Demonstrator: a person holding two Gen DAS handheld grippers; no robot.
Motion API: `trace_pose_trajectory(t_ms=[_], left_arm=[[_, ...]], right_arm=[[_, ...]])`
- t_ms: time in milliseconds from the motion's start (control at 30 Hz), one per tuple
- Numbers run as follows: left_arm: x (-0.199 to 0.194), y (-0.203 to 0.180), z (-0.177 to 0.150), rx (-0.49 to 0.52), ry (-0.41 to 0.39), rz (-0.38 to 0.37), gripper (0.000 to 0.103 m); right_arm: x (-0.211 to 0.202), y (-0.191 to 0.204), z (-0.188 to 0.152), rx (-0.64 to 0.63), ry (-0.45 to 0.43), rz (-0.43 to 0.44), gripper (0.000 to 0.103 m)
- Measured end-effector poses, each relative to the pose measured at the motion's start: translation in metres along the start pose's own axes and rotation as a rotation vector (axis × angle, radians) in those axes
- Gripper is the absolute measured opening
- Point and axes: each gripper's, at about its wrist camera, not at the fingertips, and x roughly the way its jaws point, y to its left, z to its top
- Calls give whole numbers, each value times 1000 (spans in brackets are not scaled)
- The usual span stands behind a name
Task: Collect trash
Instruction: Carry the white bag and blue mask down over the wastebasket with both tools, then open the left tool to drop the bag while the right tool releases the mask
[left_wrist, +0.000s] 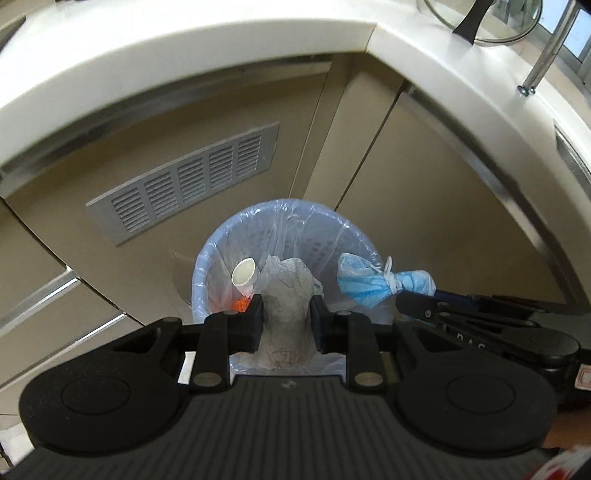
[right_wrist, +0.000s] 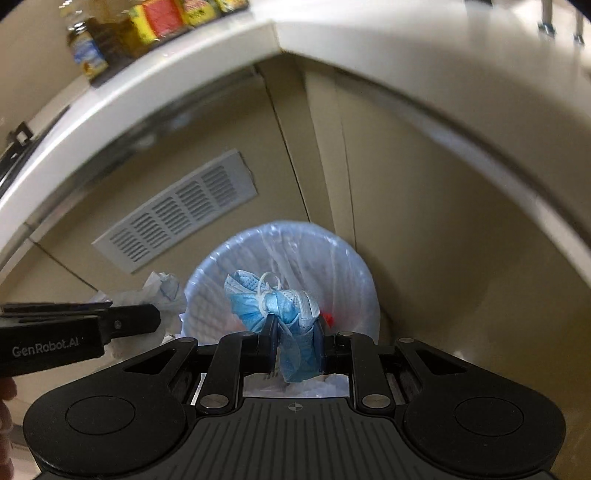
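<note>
You've got 2 loads hanging right over the lined trash bin (left_wrist: 280, 236): left gripper (left_wrist: 287, 321) clamps crumpled paper (left_wrist: 286, 314), right gripper (right_wrist: 295, 345) pinches a blue face mask (right_wrist: 284, 314).

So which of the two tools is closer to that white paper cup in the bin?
The left. The left tool, clamped on a crumpled white wad, sits just beside the paper cup over the bin. The right tool, gripping the blue mask, is off to the far side.
</note>
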Motion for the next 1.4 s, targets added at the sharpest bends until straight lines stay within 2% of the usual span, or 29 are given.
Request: trace_pose_trajectory(t_ms=[233,567,633,700,733,867,1400], left_arm=[[36,3,2,-6,23,-17,24],[80,6,8,-16,57,-41,27],[84,7,10,-16,51,-43,28],[85,8,11,-12,50,-54,34],[85,8,12,-12,52,-55,41],[86,11,13,-7,52,-61,48],[86,25,16,-17,64,-28,48]], right_arm=[[36,-16,1,107,26,-26,20],[68,-25,2,157,40,-54,20],[69,-26,1,163,39,-55,20],[69,-27,1,169,39,-56,20],[69,-27,0,172,38,-55,20],[67,-26,0,179,38,-59,20],[79,-18,0,174,53,-68,20]])
